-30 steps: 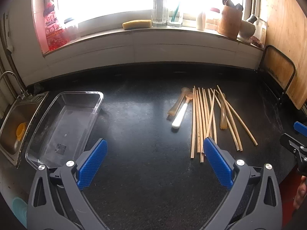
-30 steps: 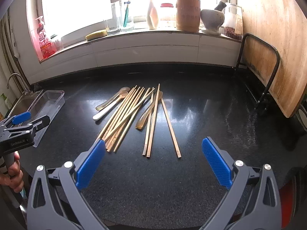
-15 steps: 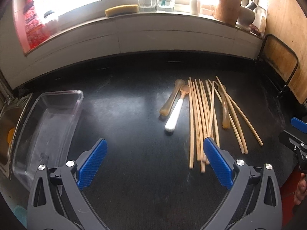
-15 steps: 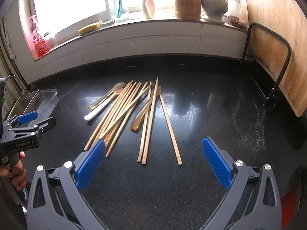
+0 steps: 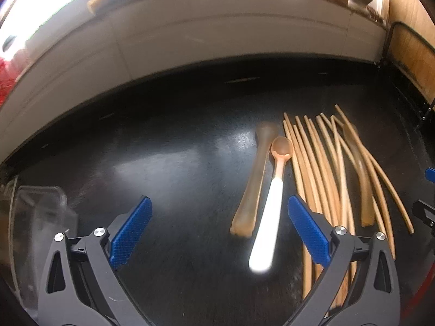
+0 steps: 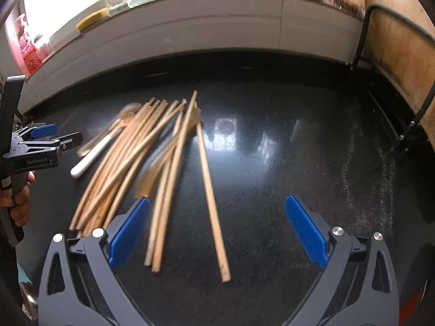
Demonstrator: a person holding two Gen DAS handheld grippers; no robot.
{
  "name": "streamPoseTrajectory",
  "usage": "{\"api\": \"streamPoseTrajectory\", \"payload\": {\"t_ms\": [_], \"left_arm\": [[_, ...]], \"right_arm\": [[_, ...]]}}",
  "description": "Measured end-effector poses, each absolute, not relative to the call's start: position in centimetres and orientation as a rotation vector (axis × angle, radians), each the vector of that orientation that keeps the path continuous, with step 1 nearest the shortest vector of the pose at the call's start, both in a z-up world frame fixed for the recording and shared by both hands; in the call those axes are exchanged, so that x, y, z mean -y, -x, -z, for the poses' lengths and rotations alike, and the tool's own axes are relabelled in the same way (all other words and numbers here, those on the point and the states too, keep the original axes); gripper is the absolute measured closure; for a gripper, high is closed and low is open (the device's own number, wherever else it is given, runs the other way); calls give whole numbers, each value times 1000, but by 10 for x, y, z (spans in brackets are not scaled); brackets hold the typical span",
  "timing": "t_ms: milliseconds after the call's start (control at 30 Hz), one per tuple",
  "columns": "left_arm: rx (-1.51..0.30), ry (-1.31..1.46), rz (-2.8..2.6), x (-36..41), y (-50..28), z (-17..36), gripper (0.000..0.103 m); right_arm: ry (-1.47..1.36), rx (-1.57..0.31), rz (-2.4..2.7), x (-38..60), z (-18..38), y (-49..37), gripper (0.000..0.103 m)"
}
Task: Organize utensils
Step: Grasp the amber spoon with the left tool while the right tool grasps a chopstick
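Several wooden chopsticks (image 5: 318, 168) (image 6: 130, 157) lie fanned on the black counter (image 5: 168, 163). Left of them lie a tan spoon (image 5: 252, 187) and a white-handled spoon (image 5: 267, 212) (image 6: 92, 157). A third tan spoon (image 5: 359, 174) (image 6: 152, 174) lies among the chopsticks. My left gripper (image 5: 220, 233) is open and empty, the white-handled spoon's handle end between its fingers. My right gripper (image 6: 217, 233) is open and empty over the near ends of the rightmost chopsticks. The left gripper also shows in the right wrist view (image 6: 54, 135).
A clear plastic tray (image 5: 35, 231) sits at the counter's left. A white tiled ledge (image 6: 190, 27) with jars and a sponge runs along the back. A wooden board in a black wire rack (image 6: 402, 62) stands at the right.
Both grippers have moved forward and down toward the utensils. The left one now frames the two left spoons; the right one is over the chopsticks' near ends. Nothing was gripped.
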State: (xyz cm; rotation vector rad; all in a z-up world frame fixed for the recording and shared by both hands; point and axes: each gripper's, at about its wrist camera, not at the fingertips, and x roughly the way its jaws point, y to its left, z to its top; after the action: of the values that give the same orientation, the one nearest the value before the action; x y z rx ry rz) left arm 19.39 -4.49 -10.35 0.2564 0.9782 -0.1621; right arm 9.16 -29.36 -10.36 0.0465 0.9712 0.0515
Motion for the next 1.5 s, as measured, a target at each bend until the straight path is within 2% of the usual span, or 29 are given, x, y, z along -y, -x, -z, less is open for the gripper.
{"api": "streamPoseTrajectory", "payload": {"t_ms": [333,433,667,733,800,833,867,933,1000,1033,1067,1100,1167,1267,1500], "left_arm": [[-1015,-268,186,49,-242,122,5],[-1018,-265,215,51,-250,125,5],[-968,-234,269,52,-250,134,5],[-943,-240,290,54,-243,135,5],[-936,-226,274,53,-239,138,5],[-941,-218,262,53,-238,139,5],[-939,-219,257,55,-236,140,6],[-929,-215,253,58,-232,139,13],[-916,-208,268,59,-220,132,51],[-916,-220,285,65,-214,131,61],[-918,-231,302,72,-209,130,83],[-923,-231,306,73,-207,129,89],[-921,-258,259,80,-204,129,90],[-950,-152,255,72,-206,124,91],[-891,-94,205,40,-165,76,91]], "right_arm": [[-33,-1020,-67,299,130,-118,9],[-26,-1030,-72,301,138,-126,14],[55,-976,-107,297,142,-132,19],[69,-957,-138,293,140,-132,29],[72,-951,-155,289,137,-133,60],[72,-955,-167,287,135,-134,69],[71,-966,-174,284,134,-136,84],[69,-984,-184,279,133,-139,94],[56,-984,-176,278,132,-139,95],[44,-983,-175,280,132,-137,95],[19,-986,-161,283,132,-138,95],[-3,-991,-149,286,131,-137,95],[-41,-989,-131,293,128,-135,95],[-72,-960,-98,299,117,-127,95],[-101,-899,-58,296,76,-105,95]]}}
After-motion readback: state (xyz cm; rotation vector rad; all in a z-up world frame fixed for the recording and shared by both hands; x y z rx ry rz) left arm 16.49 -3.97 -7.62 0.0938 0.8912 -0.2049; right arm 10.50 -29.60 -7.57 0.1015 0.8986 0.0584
